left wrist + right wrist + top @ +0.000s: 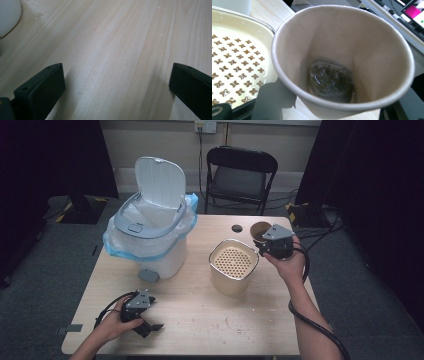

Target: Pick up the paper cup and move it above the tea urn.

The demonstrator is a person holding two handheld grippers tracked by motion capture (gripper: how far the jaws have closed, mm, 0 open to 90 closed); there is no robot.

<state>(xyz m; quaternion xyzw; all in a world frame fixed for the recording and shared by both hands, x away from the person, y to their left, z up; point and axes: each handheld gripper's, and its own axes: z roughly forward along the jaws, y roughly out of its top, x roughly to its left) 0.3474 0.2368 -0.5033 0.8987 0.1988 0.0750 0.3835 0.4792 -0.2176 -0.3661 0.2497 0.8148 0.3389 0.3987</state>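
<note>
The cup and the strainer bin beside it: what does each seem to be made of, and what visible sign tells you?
Cup: likely paper, matte tan, with a thin rolled rim and a wet tea bag inside. Strainer bin: probably glossy cream plastic or enamelled metal; its perforated insert shines.

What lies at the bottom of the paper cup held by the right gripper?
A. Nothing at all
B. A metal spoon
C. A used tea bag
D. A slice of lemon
C: in the right gripper view, a wet, dark tea bag sits at the bottom of the paper cup that the right gripper holds.
</note>
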